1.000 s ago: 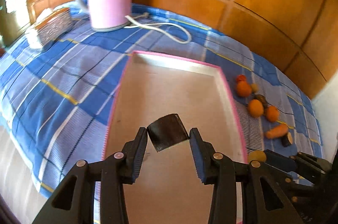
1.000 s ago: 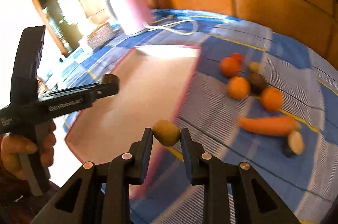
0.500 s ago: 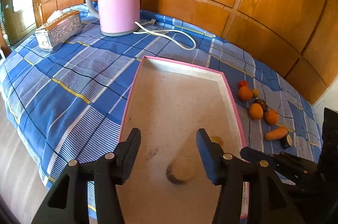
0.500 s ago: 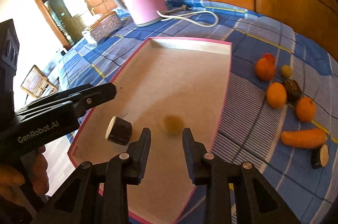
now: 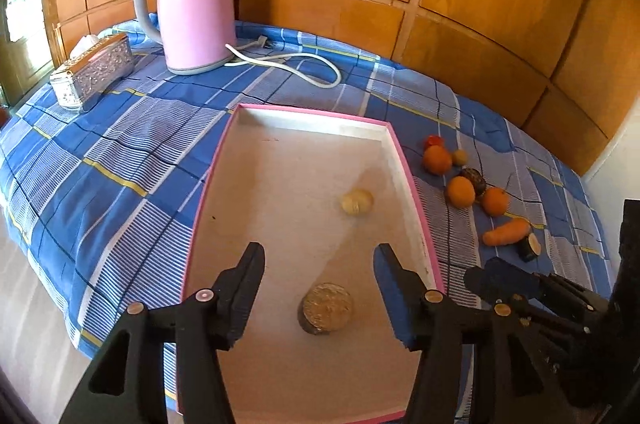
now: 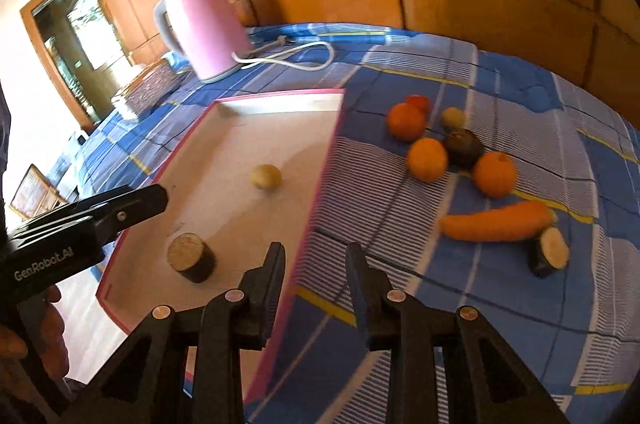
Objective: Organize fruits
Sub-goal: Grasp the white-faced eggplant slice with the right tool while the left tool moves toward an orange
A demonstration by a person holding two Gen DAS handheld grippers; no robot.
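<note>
A pink-rimmed tray (image 5: 412,184) lies on the blue checked cloth. On its floor stand a dark stub with a pale cut top (image 5: 326,308) and a small yellowish fruit (image 5: 357,202). My left gripper (image 5: 319,256) hovers above the stub, its jaws opening and touching nothing. My right gripper (image 6: 315,256) is open by a narrow gap with nothing in it, over the tray's right rim (image 6: 320,192). Right of the tray lie oranges (image 6: 427,159), a carrot (image 6: 496,222), a dark round fruit (image 6: 464,146) and a cut dark piece (image 6: 550,252).
A pink kettle (image 5: 192,8) with a white cord (image 5: 296,64) stands at the back, and a silver tissue box (image 5: 94,70) at the back left. A wooden panel wall closes off the far side. The cloth drops off at the left and near edges.
My left gripper opened and let go of the dark stub, which now rests in the tray. My right gripper released the yellowish fruit into the tray and swung right, toward the loose fruit.
</note>
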